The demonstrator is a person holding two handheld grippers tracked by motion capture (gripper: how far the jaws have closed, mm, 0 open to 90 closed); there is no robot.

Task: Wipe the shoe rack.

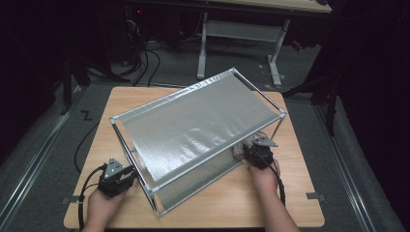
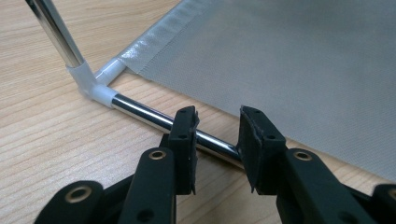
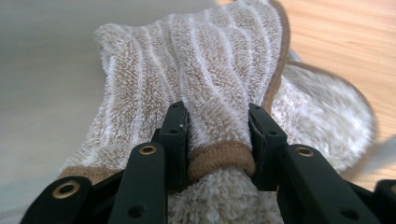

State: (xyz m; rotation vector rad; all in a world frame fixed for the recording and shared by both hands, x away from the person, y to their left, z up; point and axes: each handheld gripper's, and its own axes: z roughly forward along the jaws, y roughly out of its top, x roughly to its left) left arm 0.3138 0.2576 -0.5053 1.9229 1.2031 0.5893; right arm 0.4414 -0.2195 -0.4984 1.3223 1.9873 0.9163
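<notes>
From the high view, a rack (image 1: 193, 140) with a metal tube frame and grey fabric shelves stands slantwise on the table (image 1: 241, 203). The left gripper (image 1: 126, 175) sits at the rack's near left corner, and the right gripper (image 1: 249, 153) reaches under the top shelf from the right side, where a bit of towel (image 1: 238, 152) shows at its tip. In the left gripper view, the jaws stand apart on either side of the bottom tube (image 2: 154, 116), close to it but not clearly pressing, so the rack looks steadied rather than held fast. In the right gripper view, the jaws are closed on a bunched fold of the tan, white-striped towel (image 3: 205, 70), which lies partly on the lower shelf (image 3: 42, 65), with more of it spilling off toward the table. By my reading, the towel is gripped and partway onto the shelf; laying it fully in place and letting go are left.
</notes>
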